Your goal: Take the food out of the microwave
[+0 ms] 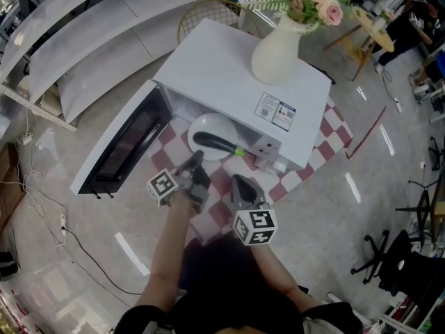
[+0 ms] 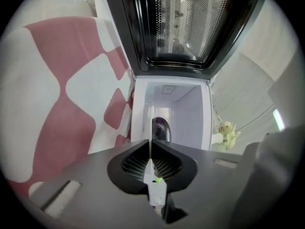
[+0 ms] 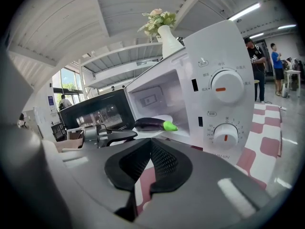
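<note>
Microwave [image 1: 229, 68] door [image 1: 122, 148] stands wide open to the left, leaving the mouth clear from the front. A plate [image 1: 212, 125] bearing an eggplant [image 1: 215, 143] fills most of the opening, and the control panel [image 3: 224, 109] walls the right side. Checked cloth [image 1: 332, 134] lies bare to the right of the right hand-held gripper [image 1: 240, 184].
</note>
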Available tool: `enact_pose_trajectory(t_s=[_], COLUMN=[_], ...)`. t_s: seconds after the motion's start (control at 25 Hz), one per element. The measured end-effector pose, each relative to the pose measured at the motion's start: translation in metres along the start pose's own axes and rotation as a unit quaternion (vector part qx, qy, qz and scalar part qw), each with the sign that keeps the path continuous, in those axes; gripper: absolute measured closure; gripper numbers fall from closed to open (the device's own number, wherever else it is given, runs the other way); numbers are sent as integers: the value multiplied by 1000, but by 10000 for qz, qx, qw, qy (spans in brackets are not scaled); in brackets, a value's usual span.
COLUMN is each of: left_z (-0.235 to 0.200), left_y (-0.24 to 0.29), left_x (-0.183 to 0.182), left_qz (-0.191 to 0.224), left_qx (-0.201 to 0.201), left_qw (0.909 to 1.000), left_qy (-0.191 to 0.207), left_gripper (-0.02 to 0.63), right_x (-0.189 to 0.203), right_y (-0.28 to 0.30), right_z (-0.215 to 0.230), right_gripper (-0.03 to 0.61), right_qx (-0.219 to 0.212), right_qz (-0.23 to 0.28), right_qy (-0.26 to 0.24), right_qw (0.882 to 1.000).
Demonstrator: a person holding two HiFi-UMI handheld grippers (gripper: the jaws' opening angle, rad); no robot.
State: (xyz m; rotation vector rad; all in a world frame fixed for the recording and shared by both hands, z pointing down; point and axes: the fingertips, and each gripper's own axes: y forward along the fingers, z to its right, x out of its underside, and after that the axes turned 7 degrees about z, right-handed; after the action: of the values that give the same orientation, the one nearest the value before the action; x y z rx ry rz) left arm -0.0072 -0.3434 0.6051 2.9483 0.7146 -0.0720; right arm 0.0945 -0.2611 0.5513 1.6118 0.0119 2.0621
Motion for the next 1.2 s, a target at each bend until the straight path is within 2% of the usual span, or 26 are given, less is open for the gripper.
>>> enact_pose_trajectory(t_s=[0.28, 0.52, 0.76, 0.96, 1.2], left_z=[1, -3, 1, -5, 5], left_y=[-15, -29, -42, -52, -63], left_x=[1, 0, 1, -4, 0], left_qz=[56, 46, 146, 197, 304], left_qx=[24, -4, 30, -1, 109], left_qw=[9999, 10000, 9998, 9998, 9994], left_qy=[-95, 51, -140, -29, -134], left_gripper=[589, 589, 589, 589, 589], right_x=[4, 8, 7, 10, 11], right_y=[-8, -17, -26, -33, -42], right_z=[-9, -14, -18, -21, -22], right_gripper=[578, 578, 577, 577, 578], right_qx=[9, 54, 139, 172, 249], right_qz=[34, 58, 124, 141, 185], right_qy=[-15, -27, -7, -9, -3], right_qw=[10000, 10000, 9998, 9998, 9995])
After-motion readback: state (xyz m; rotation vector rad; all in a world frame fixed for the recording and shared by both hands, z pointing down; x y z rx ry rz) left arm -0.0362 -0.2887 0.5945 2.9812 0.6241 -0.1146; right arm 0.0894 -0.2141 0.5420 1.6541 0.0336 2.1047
